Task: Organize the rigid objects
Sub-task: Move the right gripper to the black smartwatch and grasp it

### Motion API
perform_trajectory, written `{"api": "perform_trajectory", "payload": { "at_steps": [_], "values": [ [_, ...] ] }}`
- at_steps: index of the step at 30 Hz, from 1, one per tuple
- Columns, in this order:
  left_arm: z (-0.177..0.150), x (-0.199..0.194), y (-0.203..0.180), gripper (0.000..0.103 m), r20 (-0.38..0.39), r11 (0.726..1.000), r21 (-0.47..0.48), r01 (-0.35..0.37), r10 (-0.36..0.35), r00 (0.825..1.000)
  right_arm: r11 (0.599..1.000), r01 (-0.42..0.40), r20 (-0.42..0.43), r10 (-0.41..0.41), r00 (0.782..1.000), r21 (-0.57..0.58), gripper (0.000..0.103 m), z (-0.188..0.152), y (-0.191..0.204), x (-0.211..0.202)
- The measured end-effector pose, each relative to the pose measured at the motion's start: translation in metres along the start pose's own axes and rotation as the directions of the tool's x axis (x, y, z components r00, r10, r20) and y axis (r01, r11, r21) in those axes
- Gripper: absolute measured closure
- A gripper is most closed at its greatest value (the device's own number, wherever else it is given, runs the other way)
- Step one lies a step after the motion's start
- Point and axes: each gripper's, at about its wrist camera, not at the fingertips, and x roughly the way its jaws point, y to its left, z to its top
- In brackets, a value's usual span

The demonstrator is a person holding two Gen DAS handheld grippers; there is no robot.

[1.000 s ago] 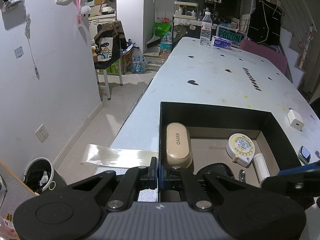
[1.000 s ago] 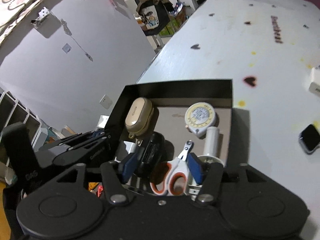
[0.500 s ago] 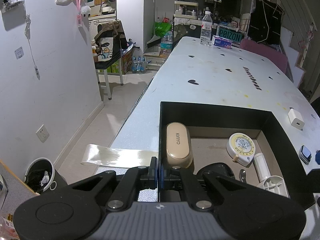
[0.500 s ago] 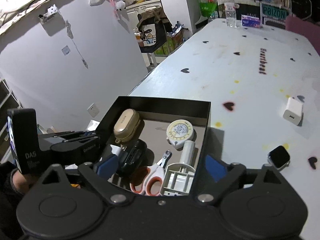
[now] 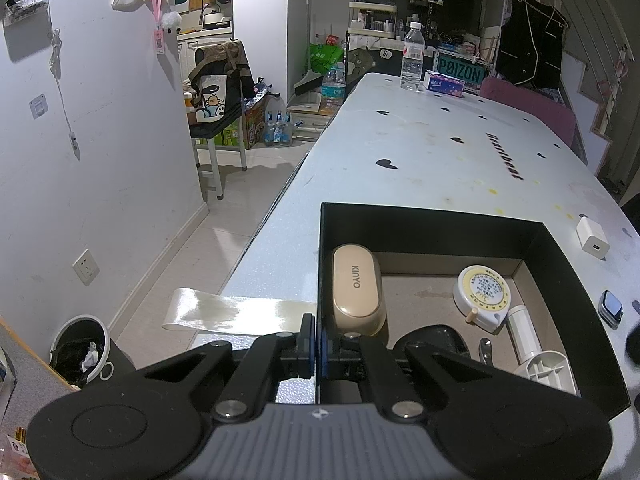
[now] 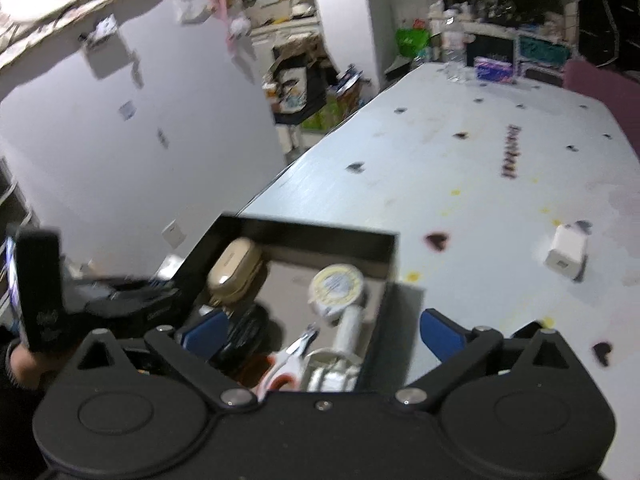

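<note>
left gripper [image 5: 318, 346]: still clamped on box [image 5: 572, 264] wall | right gripper [image 6: 320, 334]: spread wide, risen clear of box | charger [image 6: 567, 256]: unmoved on table [image 6: 460, 184]

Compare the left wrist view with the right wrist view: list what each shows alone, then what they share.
Left wrist only: the smartwatch on the table right of the box, the strip of tape off the table edge, and the left claw shut on the box's left wall.

Right wrist only: the orange-handled scissors in the box and the open right claw.

Both: box, beige KINYO case, round tape measure, white charger.
</note>
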Motion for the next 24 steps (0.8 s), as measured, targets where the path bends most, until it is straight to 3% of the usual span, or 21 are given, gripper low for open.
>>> {"api": "perform_trajectory", "payload": {
  "at_steps": [4,9,15,17,21,24],
  "values": [
    [0.000,0.000,0.000,0.101,0.000,1.000,0.000,0.000,0.000,1.000,0.996,0.064,0.017,-0.065,0.998,0.055,0.000,0.010,-0.034,-0.002],
    [0.000,0.000,0.000,0.101,0.000,1.000,0.000,0.000,0.000,1.000,0.973,0.159,-0.050,-0.153,0.987,0.168,0.000,0.013,-0.084,0.012],
    [0.000,0.000,0.000,0.101,0.000,1.000,0.000,0.000,0.000,1.000,0.957,0.244,-0.130,-0.225,0.966,0.154,0.003,0.010,-0.117,0.033],
    [0.000,0.000,0.000,0.101,0.000,1.000,0.000,0.000,0.000,1.000,0.965,0.216,-0.159,-0.192,0.969,0.152,0.010,0.008,-0.128,0.040],
    [0.000,0.000,0.000,0.101,0.000,1.000,0.001,-0.001,0.001,1.000,0.973,0.124,-0.191,-0.086,0.978,0.197,0.013,0.006,-0.150,0.051],
    [0.000,0.000,0.000,0.101,0.000,1.000,0.001,-0.002,0.002,1.000,0.970,0.105,-0.218,-0.057,0.974,0.218,0.013,0.004,-0.160,0.062]
  ]
}}
